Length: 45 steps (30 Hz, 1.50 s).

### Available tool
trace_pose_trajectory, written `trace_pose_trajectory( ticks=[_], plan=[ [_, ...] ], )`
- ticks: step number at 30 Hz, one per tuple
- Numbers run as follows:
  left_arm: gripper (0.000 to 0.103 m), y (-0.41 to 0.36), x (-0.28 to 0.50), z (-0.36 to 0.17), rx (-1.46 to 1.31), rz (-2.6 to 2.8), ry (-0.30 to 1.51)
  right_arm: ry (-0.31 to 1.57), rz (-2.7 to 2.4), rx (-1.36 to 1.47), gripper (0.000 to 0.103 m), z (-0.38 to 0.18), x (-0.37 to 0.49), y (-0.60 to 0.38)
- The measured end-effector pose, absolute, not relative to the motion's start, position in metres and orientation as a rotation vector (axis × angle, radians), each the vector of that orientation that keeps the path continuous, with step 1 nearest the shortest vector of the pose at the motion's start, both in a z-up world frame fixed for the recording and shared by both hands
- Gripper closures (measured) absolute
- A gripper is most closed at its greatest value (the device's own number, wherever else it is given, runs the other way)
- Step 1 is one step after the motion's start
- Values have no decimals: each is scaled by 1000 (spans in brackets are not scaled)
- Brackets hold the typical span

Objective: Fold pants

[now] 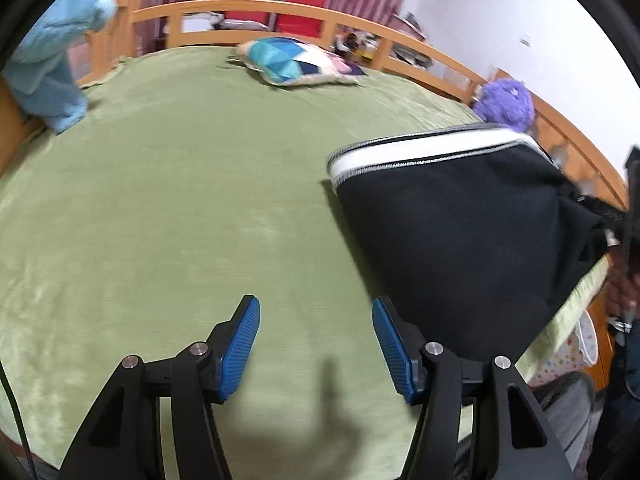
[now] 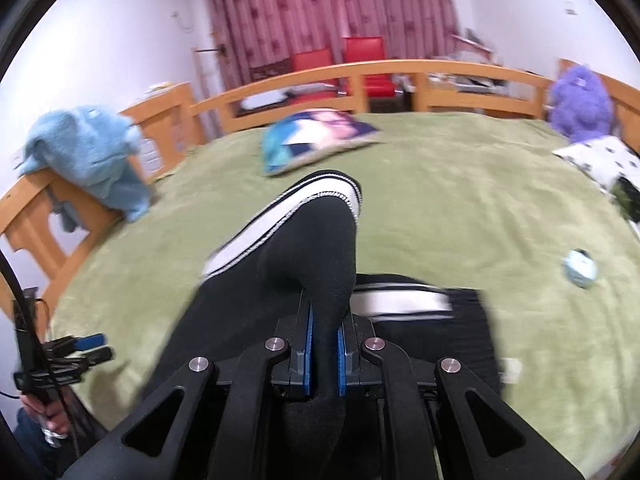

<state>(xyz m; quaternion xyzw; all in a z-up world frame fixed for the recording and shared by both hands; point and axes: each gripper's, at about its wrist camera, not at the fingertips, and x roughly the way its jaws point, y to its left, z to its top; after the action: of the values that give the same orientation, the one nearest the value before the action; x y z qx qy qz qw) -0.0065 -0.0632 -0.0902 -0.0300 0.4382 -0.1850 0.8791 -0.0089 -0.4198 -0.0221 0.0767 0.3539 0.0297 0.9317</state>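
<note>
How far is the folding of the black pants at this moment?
Done: the right gripper is shut on the black pants and holds part of them up above the green blanket. In hand: carrying that part. Left: the left gripper is open and empty; no neat fold shows yet.

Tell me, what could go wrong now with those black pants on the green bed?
The right gripper pinches only a small bunch of the black pants, so the cloth may slip out as it is lifted. The left gripper hangs open over the green bedspread, holding nothing, so the pants could sag or fold crookedly.
</note>
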Motion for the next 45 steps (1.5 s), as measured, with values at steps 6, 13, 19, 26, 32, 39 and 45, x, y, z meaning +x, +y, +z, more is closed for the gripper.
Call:
trace_pose_trajectory(
  ticks=[6,13,19,26,32,39,45],
  plan=[
    [47,-118,-12,-84,-36,-462,940,839,-126,299,94,-102,-10,-516],
    [47,-163,-16,-72,-11,-529,947,799,-159,340,79,-99,-26,-537],
    [42,-184,-16,-84,-4,-567,1008,748,-48,187,79,-80,-50,-507],
    [39,-175,-46,-106,38,-585,1022,904,-86,208,79,-124,-45,-522],
    [25,-184,-85,-112,178,-614,999,853,-87,282,63,-110,-56,-535],
    [30,-206,-78,-138,116,-406,971,893,-119,287,58,-119,-51,-517],
    [89,-181,-68,-138,60,-375,976,898,-133,285,58,-118,-54,-514]
  ],
)
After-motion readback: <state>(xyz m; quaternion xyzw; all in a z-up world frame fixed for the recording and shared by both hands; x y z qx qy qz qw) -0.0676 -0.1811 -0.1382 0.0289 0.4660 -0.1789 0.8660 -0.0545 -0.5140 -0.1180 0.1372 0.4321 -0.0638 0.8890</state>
